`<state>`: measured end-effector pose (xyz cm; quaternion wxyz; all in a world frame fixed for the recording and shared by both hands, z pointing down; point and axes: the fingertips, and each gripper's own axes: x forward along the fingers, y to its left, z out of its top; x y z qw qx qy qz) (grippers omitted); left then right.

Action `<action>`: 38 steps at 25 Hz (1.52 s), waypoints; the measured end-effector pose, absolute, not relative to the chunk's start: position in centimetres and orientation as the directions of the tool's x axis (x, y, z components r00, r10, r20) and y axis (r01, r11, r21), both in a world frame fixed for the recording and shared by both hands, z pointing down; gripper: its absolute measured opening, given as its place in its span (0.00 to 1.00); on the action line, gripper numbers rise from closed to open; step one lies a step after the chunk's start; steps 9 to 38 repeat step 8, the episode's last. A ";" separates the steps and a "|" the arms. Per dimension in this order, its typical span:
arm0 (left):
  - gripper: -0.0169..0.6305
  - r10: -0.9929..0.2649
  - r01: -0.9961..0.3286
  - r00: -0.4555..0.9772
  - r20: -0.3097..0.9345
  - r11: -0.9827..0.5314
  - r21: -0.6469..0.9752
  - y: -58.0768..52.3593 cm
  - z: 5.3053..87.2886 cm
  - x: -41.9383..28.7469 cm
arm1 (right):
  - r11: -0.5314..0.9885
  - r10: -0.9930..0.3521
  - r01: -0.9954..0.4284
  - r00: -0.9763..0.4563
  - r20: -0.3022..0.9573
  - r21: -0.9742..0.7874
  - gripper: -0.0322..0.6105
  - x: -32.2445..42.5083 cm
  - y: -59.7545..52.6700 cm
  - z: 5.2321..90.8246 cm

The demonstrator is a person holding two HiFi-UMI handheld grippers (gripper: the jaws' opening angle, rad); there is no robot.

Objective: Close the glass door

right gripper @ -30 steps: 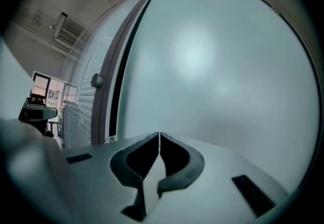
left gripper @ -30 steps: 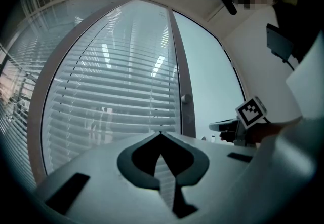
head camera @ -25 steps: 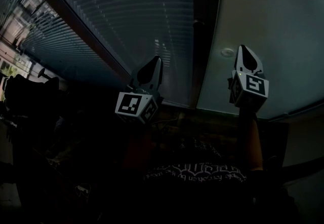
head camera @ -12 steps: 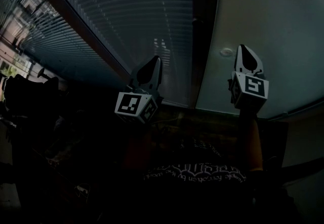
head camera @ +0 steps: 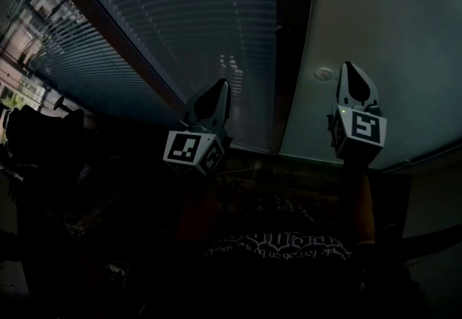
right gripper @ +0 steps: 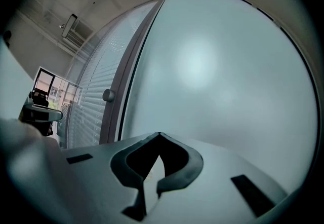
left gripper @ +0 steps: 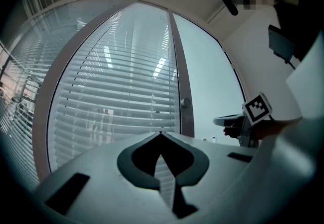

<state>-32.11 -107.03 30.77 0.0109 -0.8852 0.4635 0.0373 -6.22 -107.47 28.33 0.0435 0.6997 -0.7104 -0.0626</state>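
Note:
The glass door's frosted pane [head camera: 382, 29] fills the upper right of the head view, with a dark upright frame [head camera: 292, 58] at its left edge. A round knob [right gripper: 108, 95] sits on that frame and also shows as the knob [left gripper: 185, 102] in the left gripper view. My right gripper [head camera: 351, 71] points level at the frosted pane, shut and empty [right gripper: 159, 134]. My left gripper [head camera: 219, 88] points at the blinds pane, its tips together [left gripper: 161, 133] with nothing held. Neither gripper visibly touches the door.
A glass pane with slatted blinds [head camera: 180, 14] stands left of the frame. A small pale round fitting [head camera: 323, 73] shows on the frosted pane near my right gripper. The person's dark shirt [head camera: 281, 245] fills the bottom. Dim clutter [head camera: 43, 137] lies at the far left.
The right gripper has rolled a little and its marker cube has shifted slightly right and down. The left gripper has kept still.

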 end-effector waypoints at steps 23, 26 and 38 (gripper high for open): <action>0.03 -0.812 -0.814 0.579 -0.070 -0.581 0.005 -107.2 30.6 -31.7 | 0.018 -0.999 -0.991 -0.023 -0.033 0.134 0.05 -6.5 -107.0 29.0; 0.03 -0.812 -0.814 0.579 -0.070 -0.581 0.005 -107.2 30.6 -31.7 | 0.018 -0.999 -0.991 -0.023 -0.033 0.134 0.05 -6.5 -107.0 29.0; 0.03 -0.812 -0.814 0.579 -0.070 -0.581 0.005 -107.2 30.6 -31.7 | 0.018 -0.999 -0.991 -0.023 -0.033 0.134 0.05 -6.5 -107.0 29.0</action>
